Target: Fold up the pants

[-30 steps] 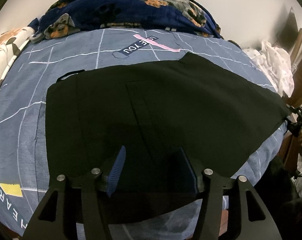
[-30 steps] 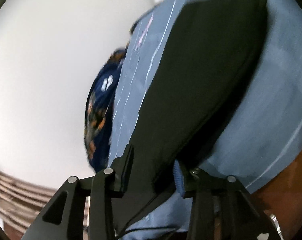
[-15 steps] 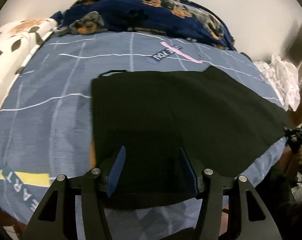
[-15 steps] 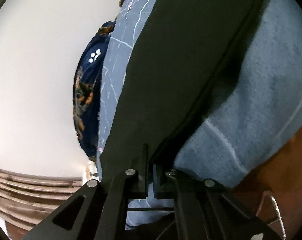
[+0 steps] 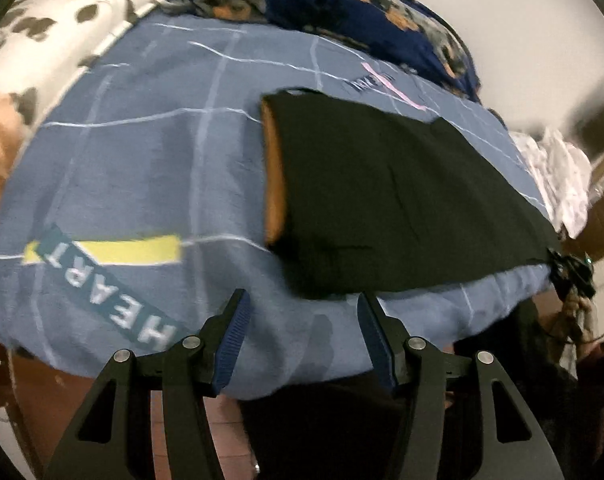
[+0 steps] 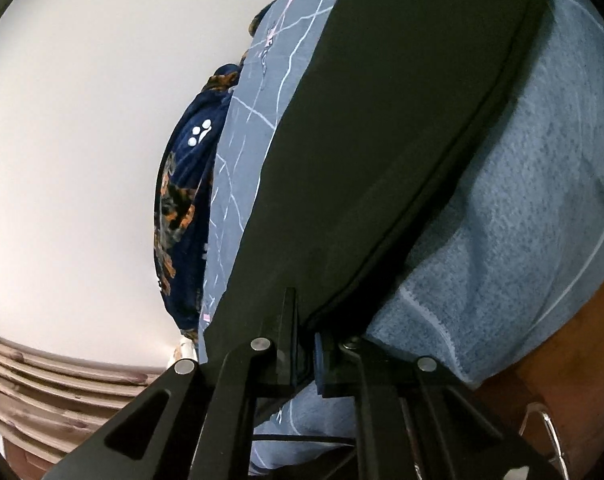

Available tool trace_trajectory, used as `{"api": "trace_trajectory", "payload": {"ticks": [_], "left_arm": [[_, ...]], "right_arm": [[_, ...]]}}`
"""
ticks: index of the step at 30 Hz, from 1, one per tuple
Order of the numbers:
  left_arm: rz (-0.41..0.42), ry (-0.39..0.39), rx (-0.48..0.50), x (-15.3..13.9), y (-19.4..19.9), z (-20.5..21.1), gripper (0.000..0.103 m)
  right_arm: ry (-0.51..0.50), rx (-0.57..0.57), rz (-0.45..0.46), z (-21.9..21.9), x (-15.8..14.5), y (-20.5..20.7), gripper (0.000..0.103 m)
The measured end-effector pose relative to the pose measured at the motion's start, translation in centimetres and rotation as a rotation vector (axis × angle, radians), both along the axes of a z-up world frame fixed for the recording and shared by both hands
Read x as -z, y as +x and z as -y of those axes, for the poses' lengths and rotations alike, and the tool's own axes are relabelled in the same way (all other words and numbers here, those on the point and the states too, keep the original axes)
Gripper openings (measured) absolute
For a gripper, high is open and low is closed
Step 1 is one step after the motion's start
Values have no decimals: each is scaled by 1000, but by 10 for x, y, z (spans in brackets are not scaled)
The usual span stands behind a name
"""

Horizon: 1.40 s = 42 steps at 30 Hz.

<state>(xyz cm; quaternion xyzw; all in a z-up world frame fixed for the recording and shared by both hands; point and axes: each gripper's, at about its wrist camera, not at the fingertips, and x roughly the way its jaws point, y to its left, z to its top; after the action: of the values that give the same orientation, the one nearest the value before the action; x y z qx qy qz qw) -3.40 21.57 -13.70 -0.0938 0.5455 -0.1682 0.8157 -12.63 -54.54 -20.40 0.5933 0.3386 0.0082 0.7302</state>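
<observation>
Left wrist view: the black pants (image 5: pixel 402 196) lie flat on the bed (image 5: pixel 150 184), spread over its blue grid-patterned cover toward the right side, with a tan lining showing along their left edge. The left gripper (image 5: pixel 302 340) hovers over the near edge of the bed with its blue-padded jaws spread and nothing between them; the pants' nearest corner lies just ahead of it, apart from both pads. At the far right end of the pants the right gripper (image 5: pixel 570 272) sits at the cloth's corner.

From the right wrist view, the right gripper (image 6: pixel 304 354) has its jaws pressed nearly together, just easing apart, with the hem of the pants (image 6: pixel 382 128) pinched between them. A dark blue dog-print blanket (image 5: pixel 362 4) is heaped at the bed's far side.
</observation>
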Motion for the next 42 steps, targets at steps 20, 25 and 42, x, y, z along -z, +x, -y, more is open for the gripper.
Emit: {"api": "trace_trajectory", "payload": {"ticks": [20,25,42], "left_arm": [[56,57,-39,-28,32,25,6],[91,151,-86,-33,53,17,0],[-238,-232,-132,26,29,-8,17]], "right_arm": [[19,2,-8,2,4,-2,8],[27,5,-5,3,5,-3,8],[42,1,2,4,6,-2,9]]}}
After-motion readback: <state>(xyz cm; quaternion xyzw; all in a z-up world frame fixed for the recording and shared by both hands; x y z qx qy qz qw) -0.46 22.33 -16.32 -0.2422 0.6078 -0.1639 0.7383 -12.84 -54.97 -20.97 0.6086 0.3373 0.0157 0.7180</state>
